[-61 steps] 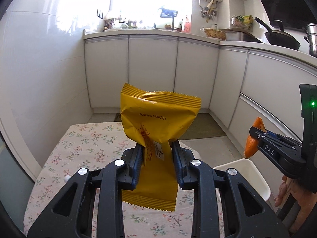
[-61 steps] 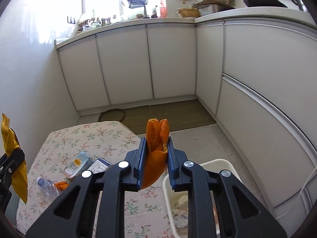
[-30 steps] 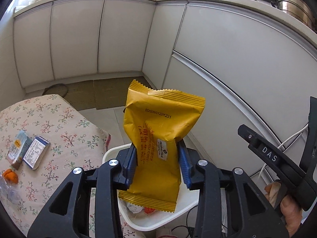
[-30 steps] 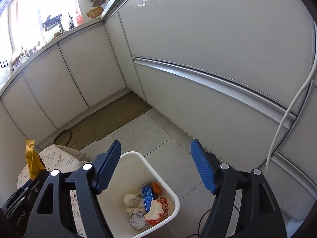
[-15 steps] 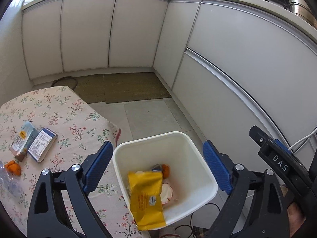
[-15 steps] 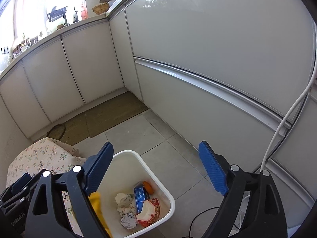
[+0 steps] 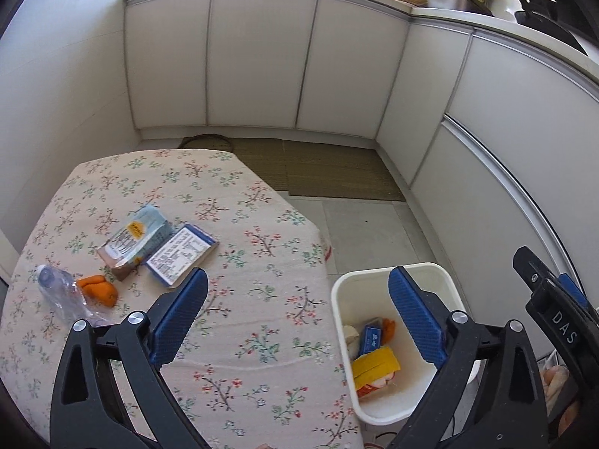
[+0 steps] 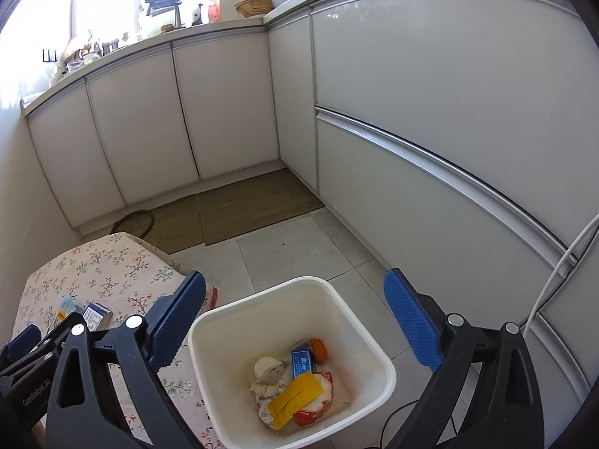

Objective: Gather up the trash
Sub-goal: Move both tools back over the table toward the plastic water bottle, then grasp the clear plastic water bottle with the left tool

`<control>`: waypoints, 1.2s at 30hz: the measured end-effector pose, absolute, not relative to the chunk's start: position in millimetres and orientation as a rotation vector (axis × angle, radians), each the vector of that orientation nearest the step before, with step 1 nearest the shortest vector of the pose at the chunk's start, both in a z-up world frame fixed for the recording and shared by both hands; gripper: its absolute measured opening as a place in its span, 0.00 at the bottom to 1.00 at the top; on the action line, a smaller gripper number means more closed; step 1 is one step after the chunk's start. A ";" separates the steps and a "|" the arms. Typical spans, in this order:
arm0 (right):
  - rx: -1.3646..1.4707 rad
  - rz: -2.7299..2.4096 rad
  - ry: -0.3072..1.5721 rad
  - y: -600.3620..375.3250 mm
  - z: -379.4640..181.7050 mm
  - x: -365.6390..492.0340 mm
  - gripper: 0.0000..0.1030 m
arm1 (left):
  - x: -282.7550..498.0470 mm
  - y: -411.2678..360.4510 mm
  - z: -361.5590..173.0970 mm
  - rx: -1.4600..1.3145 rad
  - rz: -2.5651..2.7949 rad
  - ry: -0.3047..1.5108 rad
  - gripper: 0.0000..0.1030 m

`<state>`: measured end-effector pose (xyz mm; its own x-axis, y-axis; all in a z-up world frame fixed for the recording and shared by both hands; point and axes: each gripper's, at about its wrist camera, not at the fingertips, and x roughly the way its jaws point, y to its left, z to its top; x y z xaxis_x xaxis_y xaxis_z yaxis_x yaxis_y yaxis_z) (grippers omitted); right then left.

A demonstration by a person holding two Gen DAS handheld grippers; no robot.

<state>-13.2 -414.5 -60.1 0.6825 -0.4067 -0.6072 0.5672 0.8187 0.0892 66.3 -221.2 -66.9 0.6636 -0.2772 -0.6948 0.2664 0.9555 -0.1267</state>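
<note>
**Four pieces of trash left on the tabletop**

Four items lie at the left of the left wrist view: a clear plastic bottle point(image 7: 60, 292), an orange peel point(image 7: 98, 289), a pale blue packet point(image 7: 140, 235) and a small blue-edged box point(image 7: 181, 252), the last two overlapping. Reaching for one may drag its neighbour, or the crumpled bottle may slip. The left hand-held gripper point(image 7: 295, 316) has just been opening; it is wide and empty. At right, the right hand-held gripper point(image 8: 295, 318) likewise, above the white bin point(image 8: 378, 351) holding the yellow wrapper point(image 8: 295, 398).
</note>
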 end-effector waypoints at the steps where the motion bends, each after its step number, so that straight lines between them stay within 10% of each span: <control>1: 0.273 -0.545 0.608 -407.6 -60.1 -9.8 0.91 | 67.6 -212.3 -66.4 -0.019 -0.290 0.788 0.91; 36: -0.037 -0.163 0.724 -174.5 -108.3 117.4 0.92 | 146.4 84.2 -166.1 -0.590 0.324 1.094 0.93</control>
